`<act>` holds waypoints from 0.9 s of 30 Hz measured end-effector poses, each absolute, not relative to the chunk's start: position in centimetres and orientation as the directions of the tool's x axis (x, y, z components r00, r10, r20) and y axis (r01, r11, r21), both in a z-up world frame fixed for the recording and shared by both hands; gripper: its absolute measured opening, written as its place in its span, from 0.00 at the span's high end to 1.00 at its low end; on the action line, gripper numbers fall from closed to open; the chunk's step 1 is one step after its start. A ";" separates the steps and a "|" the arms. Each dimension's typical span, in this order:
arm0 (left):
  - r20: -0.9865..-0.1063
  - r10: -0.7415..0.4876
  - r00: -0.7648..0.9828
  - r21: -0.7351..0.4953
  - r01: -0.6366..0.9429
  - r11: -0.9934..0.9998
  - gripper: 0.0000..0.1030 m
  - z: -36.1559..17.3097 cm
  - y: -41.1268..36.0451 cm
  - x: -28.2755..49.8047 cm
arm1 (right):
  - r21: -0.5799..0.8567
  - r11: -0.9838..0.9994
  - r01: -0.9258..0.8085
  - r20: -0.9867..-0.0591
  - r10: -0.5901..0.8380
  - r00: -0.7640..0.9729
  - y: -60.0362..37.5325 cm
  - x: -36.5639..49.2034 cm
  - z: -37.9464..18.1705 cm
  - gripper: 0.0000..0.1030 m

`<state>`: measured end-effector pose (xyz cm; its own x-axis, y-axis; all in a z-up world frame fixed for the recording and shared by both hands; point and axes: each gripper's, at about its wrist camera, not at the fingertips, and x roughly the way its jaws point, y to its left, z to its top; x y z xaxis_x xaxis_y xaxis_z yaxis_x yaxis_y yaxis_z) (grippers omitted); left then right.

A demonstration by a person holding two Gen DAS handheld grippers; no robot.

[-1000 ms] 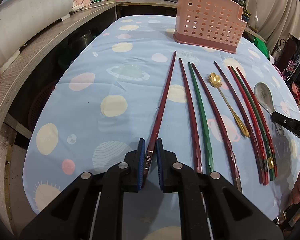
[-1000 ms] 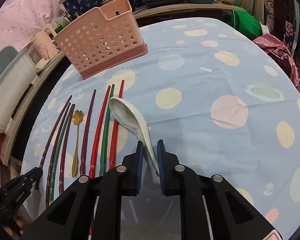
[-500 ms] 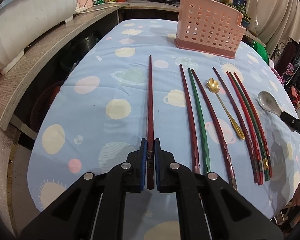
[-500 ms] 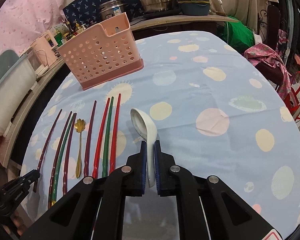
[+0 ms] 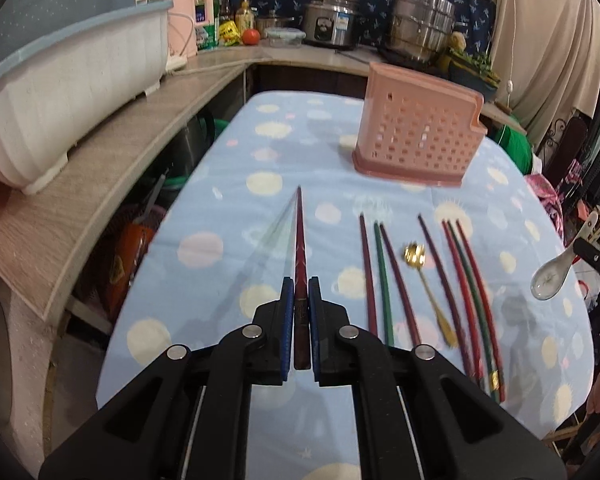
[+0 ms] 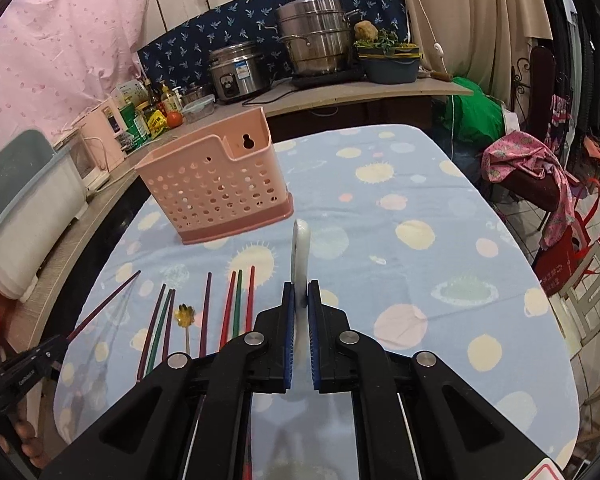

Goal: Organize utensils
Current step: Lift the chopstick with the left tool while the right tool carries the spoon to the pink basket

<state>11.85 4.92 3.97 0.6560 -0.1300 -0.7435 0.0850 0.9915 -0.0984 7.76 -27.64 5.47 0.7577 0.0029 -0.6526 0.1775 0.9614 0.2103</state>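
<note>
Kitchen shelves with pots and a rice cooker (image 6: 236, 74) stand behind a worktop (image 5: 228, 216) covered by a light blue cloth with pale spots. On the far part of it stands a pink perforated utensil basket (image 5: 418, 136), upright. In front of it lie several chopsticks (image 5: 466, 292) in red, green and dark purple, side by side, with a gold spoon (image 5: 416, 256) between them. The left gripper (image 5: 299, 312) has its fingers closed on one dark red chopstick (image 5: 299, 240), lifted above the cloth and pointing forward. The right gripper (image 6: 299, 312) has its fingers closed on the handle of a white ceramic spoon (image 6: 301, 248), held in the air, its bowl toward the basket.
</note>
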 end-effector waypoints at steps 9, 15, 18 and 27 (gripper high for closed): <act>-0.646 -0.181 0.741 -0.121 0.135 0.984 0.93 11.4 4.7 16.0 | 0.244 0.960 0.140 -0.593 0.034 0.805 -28.6 11.6 9.3 0.94; -0.556 -0.199 0.807 -0.112 0.165 0.980 0.93 17.6 3.4 19.8 | 0.267 0.958 0.106 -0.553 0.062 0.831 -29.0 15.9 11.8 0.94; -0.492 -0.204 0.847 -0.103 0.176 0.979 0.93 21.1 2.5 21.2 | 0.294 0.952 0.088 -0.536 0.088 0.839 -29.2 18.2 12.6 0.94; -0.296 -0.228 0.928 -0.120 0.201 0.972 0.93 28.7 -0.2 24.5 | 0.292 0.953 0.083 -0.524 0.087 0.847 -28.6 24.7 12.9 0.94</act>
<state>24.49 -0.23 28.74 0.9276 -0.2279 -0.2961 0.2006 0.9723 -0.1199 24.66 -28.58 12.87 0.8472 0.0873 -0.5240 0.0826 0.9528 0.2923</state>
